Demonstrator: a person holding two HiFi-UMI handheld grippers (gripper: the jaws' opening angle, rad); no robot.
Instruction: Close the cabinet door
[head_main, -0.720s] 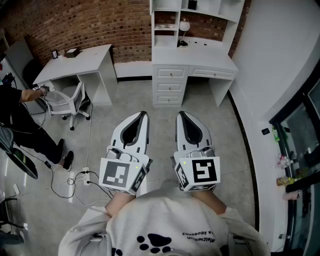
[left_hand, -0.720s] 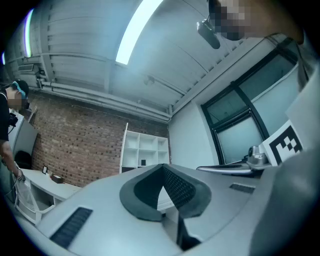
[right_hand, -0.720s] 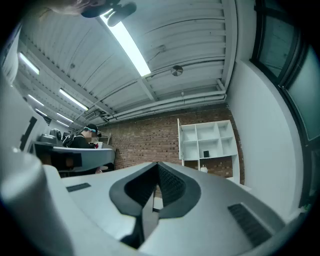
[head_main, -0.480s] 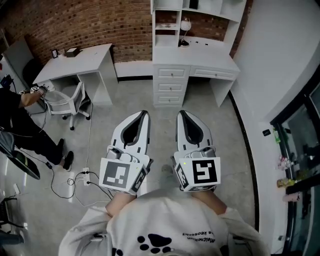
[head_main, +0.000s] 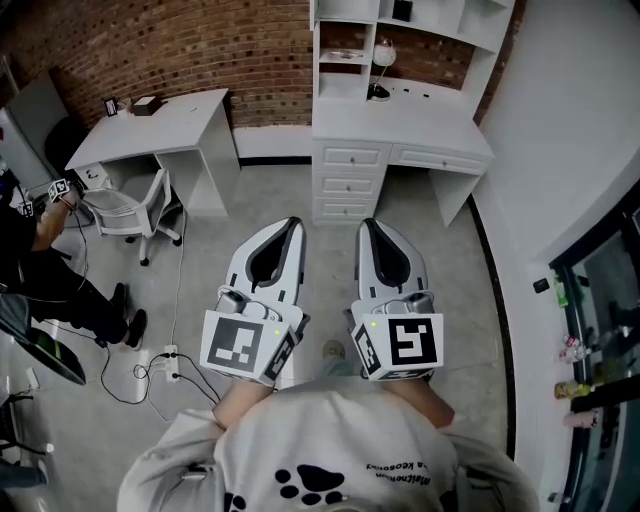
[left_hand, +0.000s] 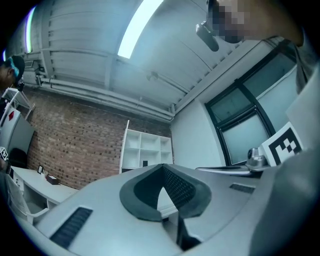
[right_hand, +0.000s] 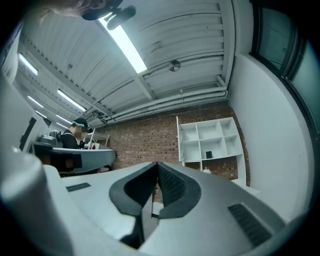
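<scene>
Both tongs are closed. The left tongs (head_main: 290, 224) and the right tongs (head_main: 368, 226) each bring their dark ribbed pads together to a point with nothing between them, set inside smooth white teardrop shells. They hang side by side over the speckled grey floor (head_main: 325, 255), noses tipped a little upward. The cabinet (right_hand: 210, 142) — a white hutch of square cubbies — stands on a white desk (head_main: 400, 120) with a stack of three drawers, against the rough red brick wall (head_main: 180, 45), well apart from both tongs. At its left edge a thin flat white panel (right_hand: 179, 140) juts out — I cannot tell whether that is the door.
</scene>
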